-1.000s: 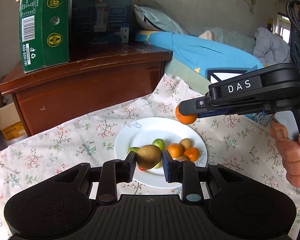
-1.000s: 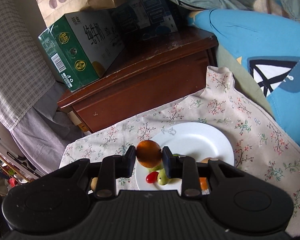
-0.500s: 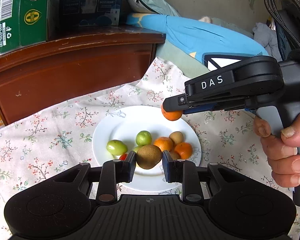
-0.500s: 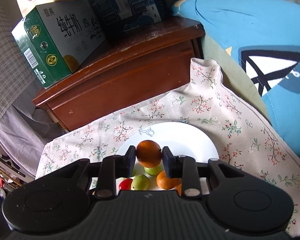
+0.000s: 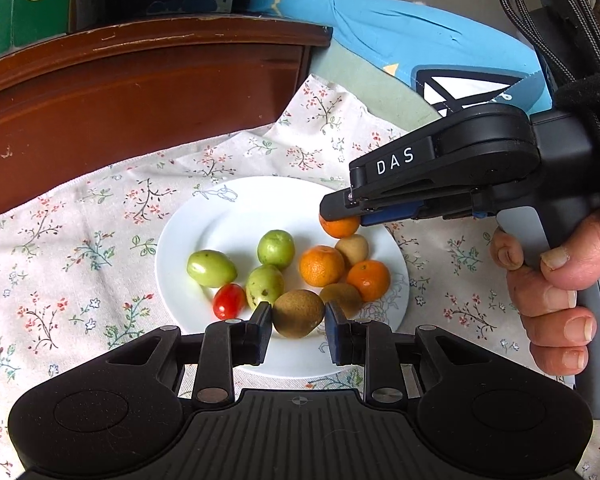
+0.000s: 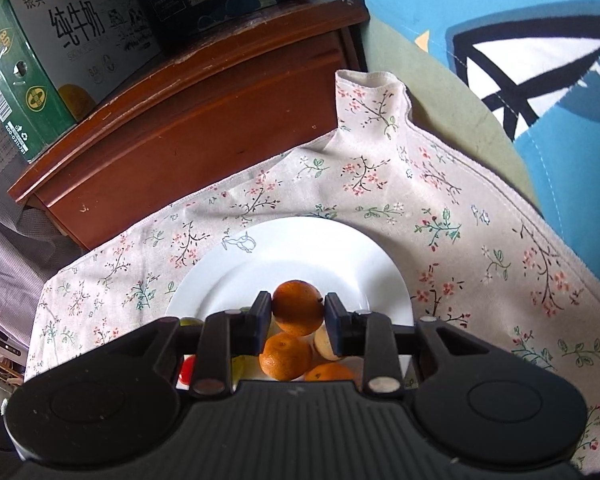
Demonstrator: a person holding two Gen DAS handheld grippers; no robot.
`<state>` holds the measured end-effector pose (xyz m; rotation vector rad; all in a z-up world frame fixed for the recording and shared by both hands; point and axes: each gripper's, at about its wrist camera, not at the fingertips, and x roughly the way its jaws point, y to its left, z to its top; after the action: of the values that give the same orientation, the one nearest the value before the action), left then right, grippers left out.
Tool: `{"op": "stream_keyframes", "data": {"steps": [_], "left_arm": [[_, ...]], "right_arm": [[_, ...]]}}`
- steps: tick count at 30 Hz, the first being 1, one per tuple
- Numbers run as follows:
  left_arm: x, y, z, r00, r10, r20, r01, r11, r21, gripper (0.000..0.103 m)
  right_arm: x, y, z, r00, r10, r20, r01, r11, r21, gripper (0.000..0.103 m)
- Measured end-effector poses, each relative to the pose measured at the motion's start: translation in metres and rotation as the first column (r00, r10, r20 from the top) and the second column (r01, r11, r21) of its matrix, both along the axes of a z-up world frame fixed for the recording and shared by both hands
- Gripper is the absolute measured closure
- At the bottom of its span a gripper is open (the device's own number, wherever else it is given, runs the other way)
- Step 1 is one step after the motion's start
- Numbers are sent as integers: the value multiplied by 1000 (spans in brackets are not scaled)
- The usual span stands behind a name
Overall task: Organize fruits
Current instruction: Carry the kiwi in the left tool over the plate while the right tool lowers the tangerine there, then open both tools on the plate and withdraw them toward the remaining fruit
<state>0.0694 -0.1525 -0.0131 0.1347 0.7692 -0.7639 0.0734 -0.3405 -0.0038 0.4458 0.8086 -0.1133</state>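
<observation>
Carrying fruit in both hands over the white plate, which sits on the floral cloth. My left gripper has its fingers closed on a kiwi, low over the plate's near edge; jaws have just eased open a touch, kiwi between them, pads at its sides. My right gripper pinches an orange above the plate's far right side, close over the pile.

Already on the plate: three green fruits, a cherry tomato, two oranges, two more kiwis. Green ones sit left, orange and brown ones right: roughly grouped by kind.

Judging it nearly done: these two pieces to set down by their kind. No loose fruit visible on the cloth.
</observation>
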Motion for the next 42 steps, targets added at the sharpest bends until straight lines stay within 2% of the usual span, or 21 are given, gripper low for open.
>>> {"op": "stream_keyframes", "data": {"steps": [4, 8, 12, 15, 21, 30, 37, 42], "left_arm": [[3, 2, 3, 1000, 21, 0, -21, 1000, -12, 74], [4, 9, 16, 997, 70, 21, -69, 997, -39, 50], [6, 22, 32, 992, 120, 32, -119, 993, -26, 40], [6, 34, 43, 985, 167, 40, -168, 986, 3, 25], [5, 61, 54, 973, 231, 19, -231, 972, 41, 25], [-7, 97, 52, 952, 305, 5, -303, 945, 120, 25], [-11, 125, 48, 942, 335, -36, -329, 937, 123, 25], [-11, 138, 39, 928, 369, -60, -357, 922, 150, 25]], "right_arm": [[-2, 0, 4, 1000, -2, 19, 2, 1000, -1, 71], [-3, 5, 11, 999, 15, 40, -14, 1000, -11, 70], [-6, 8, 15, 999, 17, 43, -17, 1000, -4, 70], [-12, 10, 20, 999, 15, 52, -15, 1000, 7, 66], [-28, 24, 26, 997, 50, 60, -51, 999, 10, 66], [-51, 58, 23, 989, 139, 48, -141, 990, 23, 65], [-70, 90, 15, 969, 244, 30, -245, 968, 54, 65], [-72, 113, 5, 942, 337, 0, -336, 941, 42, 65]]}}
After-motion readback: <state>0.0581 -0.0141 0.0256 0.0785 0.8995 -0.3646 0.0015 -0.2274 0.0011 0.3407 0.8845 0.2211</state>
